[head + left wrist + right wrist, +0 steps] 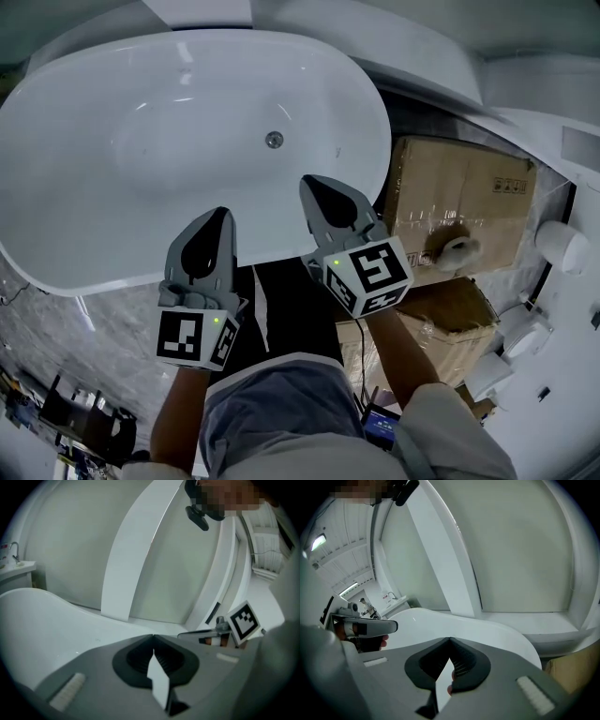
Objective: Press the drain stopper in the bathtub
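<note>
Stopper: small round metal cap on the tub floor, right of centre, well apart from both tongs. Nothing is on it yet.

Left tongs are closed tip to tip and empty. Right tongs are the same, jaws together with nothing between. Both hang over the near rim, and the right is nearer the stopper.

Handling, my guess: rigid metal, probably a spring click type, so press it rather than grip it. The polished dome looks slippery, so push dead centre and straight down with the closed tips of the right tongs. An off-centre hit would likely skid onto the enamel.

The tub is glossy white, deep and empty, so it means a long reach down from the rim.

Room: cardboard boxes stacked just right of the tub, a grey marbled floor, and white fixtures at far right.
</note>
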`<state>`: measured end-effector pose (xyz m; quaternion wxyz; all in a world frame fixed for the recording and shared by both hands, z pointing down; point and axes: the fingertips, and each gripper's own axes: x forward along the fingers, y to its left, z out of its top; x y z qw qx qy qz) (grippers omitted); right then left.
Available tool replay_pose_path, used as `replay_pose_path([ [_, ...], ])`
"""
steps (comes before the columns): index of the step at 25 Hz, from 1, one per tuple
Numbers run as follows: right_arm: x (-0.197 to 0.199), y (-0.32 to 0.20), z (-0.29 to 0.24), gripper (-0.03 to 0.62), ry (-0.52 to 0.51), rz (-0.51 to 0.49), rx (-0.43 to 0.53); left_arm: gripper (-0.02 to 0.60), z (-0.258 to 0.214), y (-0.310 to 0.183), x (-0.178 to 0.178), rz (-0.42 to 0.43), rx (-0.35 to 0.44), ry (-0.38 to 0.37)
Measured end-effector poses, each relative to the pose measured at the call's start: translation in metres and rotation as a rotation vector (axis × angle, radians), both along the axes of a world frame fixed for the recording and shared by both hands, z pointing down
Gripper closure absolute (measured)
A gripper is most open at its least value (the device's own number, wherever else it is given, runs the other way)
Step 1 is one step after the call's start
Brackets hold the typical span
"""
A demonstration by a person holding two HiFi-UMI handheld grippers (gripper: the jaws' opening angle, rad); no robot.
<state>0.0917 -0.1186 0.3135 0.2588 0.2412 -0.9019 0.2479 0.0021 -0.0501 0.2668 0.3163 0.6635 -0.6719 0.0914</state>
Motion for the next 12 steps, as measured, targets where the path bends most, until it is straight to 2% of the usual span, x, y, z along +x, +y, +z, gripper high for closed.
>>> replay_pose_path([
  [12, -0.021, -0.001, 0.078, 0.594, 0.039, -0.038, -0.012, 0.581, 0.071, 0.002, -0.023, -0.009, -0.057, 0.002],
])
